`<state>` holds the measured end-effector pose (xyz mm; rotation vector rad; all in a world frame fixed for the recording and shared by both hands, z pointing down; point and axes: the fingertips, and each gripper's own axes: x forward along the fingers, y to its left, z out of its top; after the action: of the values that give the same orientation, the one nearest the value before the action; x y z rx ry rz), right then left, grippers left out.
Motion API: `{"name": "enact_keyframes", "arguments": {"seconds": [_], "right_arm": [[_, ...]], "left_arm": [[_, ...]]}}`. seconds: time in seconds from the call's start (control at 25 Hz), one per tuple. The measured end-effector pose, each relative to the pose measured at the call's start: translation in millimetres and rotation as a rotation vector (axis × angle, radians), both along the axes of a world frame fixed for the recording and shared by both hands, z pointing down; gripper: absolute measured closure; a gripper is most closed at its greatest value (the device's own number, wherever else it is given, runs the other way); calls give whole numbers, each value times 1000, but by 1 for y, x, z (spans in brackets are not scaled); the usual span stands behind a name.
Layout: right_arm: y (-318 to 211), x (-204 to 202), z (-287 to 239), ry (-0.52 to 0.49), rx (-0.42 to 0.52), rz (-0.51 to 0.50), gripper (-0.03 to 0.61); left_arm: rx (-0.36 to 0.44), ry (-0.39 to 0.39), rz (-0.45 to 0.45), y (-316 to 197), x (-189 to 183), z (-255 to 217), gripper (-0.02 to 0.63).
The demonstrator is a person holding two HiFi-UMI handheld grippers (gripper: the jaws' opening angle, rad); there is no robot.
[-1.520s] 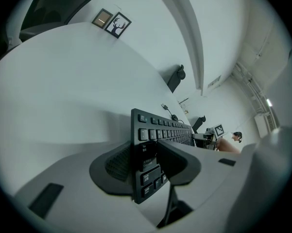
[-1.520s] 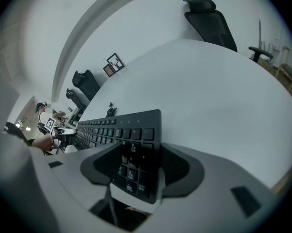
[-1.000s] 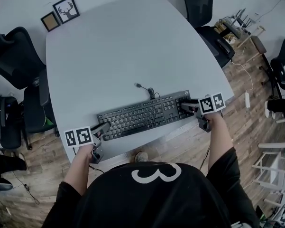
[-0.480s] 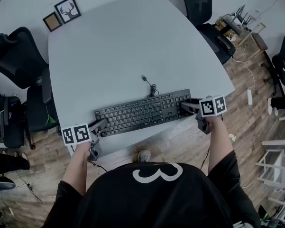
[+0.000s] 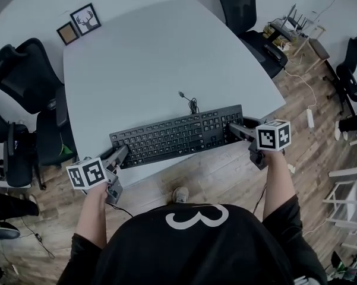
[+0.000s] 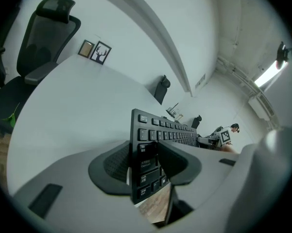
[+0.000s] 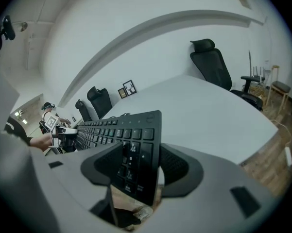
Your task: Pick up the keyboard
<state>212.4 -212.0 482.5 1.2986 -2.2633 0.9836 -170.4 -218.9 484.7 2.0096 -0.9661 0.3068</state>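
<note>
Black keyboard [image 5: 178, 136] held over the near edge of the grey table [image 5: 136, 52], left gripper [image 5: 120, 155] at its left end, right gripper [image 5: 234, 129] at its right end. Left gripper view: jaws clamped across the left-end keys. Right gripper view: jaws pinching the right end.

Black corded keyboard [image 5: 177, 136], keys up, aloft

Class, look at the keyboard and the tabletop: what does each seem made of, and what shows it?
Keyboard: likely matte black plastic, judging by moulded keys with printed legends. Tabletop: smooth, pale grey, faintly sheened, perhaps laminate; the core is hidden.
</note>
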Motion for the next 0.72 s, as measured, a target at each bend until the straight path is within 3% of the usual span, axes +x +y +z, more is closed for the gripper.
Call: {"name": "enact_keyframes", "arguments": {"seconds": [0.24,0.72], "right_arm": [[42,-1,-51,-16,116,26,345],[171,5,-139,-2,319,50,345]], "left_arm": [[143,-9,14,26,-3,-58,440],[294,14,6,146,3,-138,436]]}}
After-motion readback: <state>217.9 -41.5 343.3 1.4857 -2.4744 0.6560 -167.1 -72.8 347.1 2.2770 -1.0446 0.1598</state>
